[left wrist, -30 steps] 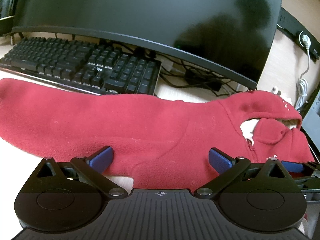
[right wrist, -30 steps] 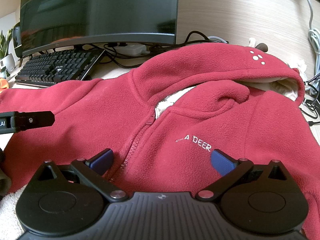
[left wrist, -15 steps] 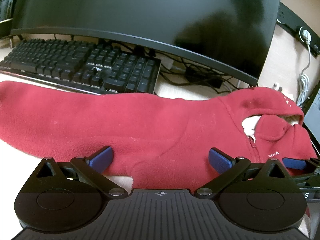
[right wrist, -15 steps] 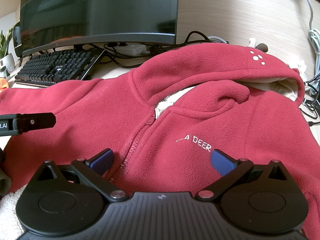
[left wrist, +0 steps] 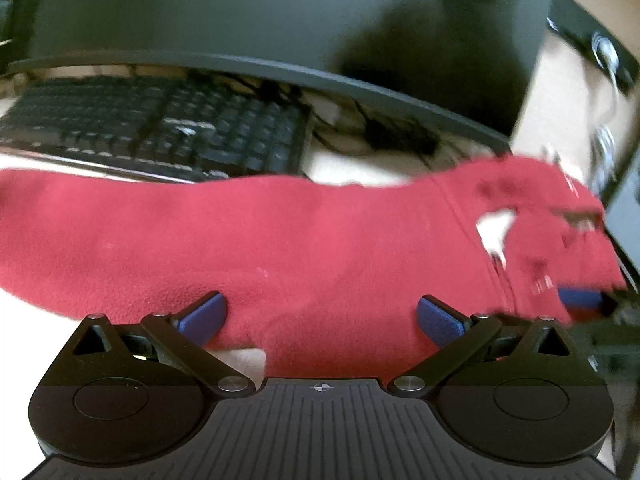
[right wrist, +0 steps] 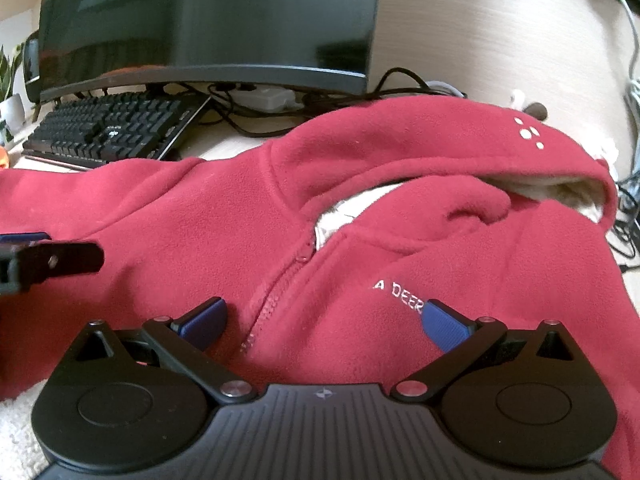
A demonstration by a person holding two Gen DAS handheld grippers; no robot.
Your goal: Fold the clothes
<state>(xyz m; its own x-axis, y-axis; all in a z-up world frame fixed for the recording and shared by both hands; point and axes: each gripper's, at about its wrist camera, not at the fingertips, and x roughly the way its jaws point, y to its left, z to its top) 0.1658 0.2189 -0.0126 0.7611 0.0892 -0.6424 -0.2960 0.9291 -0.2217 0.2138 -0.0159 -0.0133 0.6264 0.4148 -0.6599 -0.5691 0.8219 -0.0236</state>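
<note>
while the red hoodie (right wrist: pixel 360 240) lies spread flat on the pale counter (left wrist: pixel 360 168), both tools stand over its lower part with their jaws wide apart and nothing between them. the left tool (left wrist: pixel 320 312) is released above the side of the body near one sleeve (left wrist: pixel 100 232), which stretches far to the left along the counter. its picture is blurred, so small details there are hard to read. the right tool (right wrist: pixel 324 316) is also released; it sits over the chest, with the zipper (right wrist: pixel 276 300) running between its blue fingertips (right wrist: pixel 204 316) and the white letters "a deer" (right wrist: pixel 396 292) just beside the right one. the hood (right wrist: pixel 460 152) lies at the far side, showing a cream lining and some white dots. behind the hoodie are a black keyboard (right wrist: pixel 108 128), a dark curved monitor (right wrist: pixel 208 20) and several black cables (right wrist: pixel 256 120). at the left edge of the right wrist view, part of the left tool is seen above the red cloth.
</note>
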